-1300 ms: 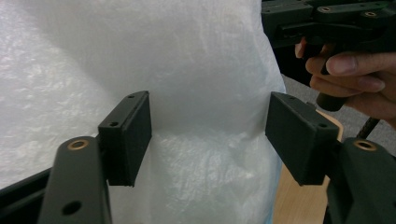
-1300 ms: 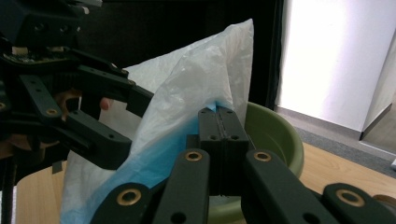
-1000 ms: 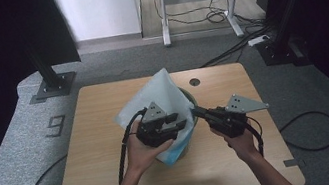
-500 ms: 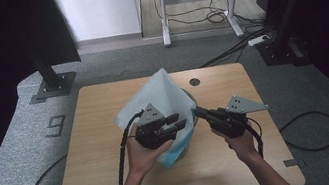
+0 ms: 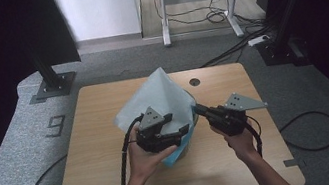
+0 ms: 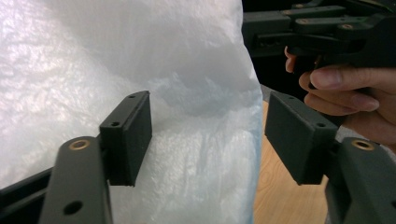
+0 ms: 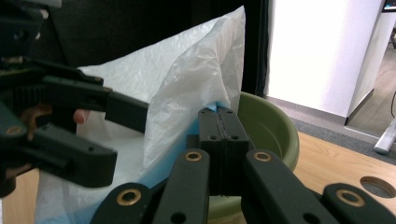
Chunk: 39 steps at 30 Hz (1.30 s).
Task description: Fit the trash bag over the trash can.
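Handling the plastic bag [image 5: 155, 96] called for light, pinching contact, because the thin pale-blue film was judged very light, limp and slippery, with no stiffness of its own. It stood draped over and into an olive-green bowl [image 7: 268, 126] near the middle of the wooden surface [image 5: 106, 183], its upper corner rising in a loose peak.

The right tool [image 7: 218, 114] was clenched on a fold of the bag's edge just above the bowl's rim; its jaws met with only the film between them. The left tool [image 6: 208, 140] was released: its jaws had just been opening, and they stood wide apart with the bag's crinkled side between them, neither pad pressing on it. In the high view the left tool [image 5: 162, 133] lay over the bag's near side, and the right tool [image 5: 201, 111] met the bag at its right edge.

A firm hold was judged best taken on a doubled edge or gathered fold, where several layers resisted slipping. A single layer was likely to slide out or stretch. Sharp pulls risked tearing the film or shifting the bowl, which appeared light enough to follow the bag.
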Each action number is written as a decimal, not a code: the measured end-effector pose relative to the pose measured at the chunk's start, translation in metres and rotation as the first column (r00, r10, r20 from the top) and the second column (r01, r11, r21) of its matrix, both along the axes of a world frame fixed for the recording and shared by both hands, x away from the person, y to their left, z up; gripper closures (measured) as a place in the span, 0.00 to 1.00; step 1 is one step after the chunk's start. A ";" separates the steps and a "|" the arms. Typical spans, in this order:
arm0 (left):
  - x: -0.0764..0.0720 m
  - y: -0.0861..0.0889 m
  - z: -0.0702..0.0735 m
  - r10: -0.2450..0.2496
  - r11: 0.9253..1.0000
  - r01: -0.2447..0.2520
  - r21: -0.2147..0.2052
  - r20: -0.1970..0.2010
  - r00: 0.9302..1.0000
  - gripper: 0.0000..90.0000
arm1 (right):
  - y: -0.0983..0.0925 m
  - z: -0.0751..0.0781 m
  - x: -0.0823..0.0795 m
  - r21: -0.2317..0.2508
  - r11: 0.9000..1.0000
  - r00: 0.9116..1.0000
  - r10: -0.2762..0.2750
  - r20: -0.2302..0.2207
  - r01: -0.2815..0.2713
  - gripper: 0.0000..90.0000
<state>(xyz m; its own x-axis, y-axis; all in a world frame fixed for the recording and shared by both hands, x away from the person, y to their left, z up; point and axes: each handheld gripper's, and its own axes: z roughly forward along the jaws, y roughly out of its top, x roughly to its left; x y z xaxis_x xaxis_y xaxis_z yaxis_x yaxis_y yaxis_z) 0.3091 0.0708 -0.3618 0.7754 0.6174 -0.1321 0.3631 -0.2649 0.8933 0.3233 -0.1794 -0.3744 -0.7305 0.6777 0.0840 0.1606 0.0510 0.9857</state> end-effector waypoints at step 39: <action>0.007 0.010 0.002 -0.050 0.995 0.046 -0.088 -0.040 0.998 1.00 | -0.013 -0.002 -0.010 0.029 1.000 1.000 -0.009 -0.002 0.009 0.76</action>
<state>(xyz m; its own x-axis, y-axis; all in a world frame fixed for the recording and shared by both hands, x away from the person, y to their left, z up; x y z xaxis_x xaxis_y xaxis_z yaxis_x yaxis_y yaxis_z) 0.3164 0.0812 -0.3598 0.7966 0.5642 -0.2172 0.3899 -0.2049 0.8978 0.3138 -0.1920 -0.3764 -0.7240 0.6818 0.1048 0.1626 0.0211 0.9865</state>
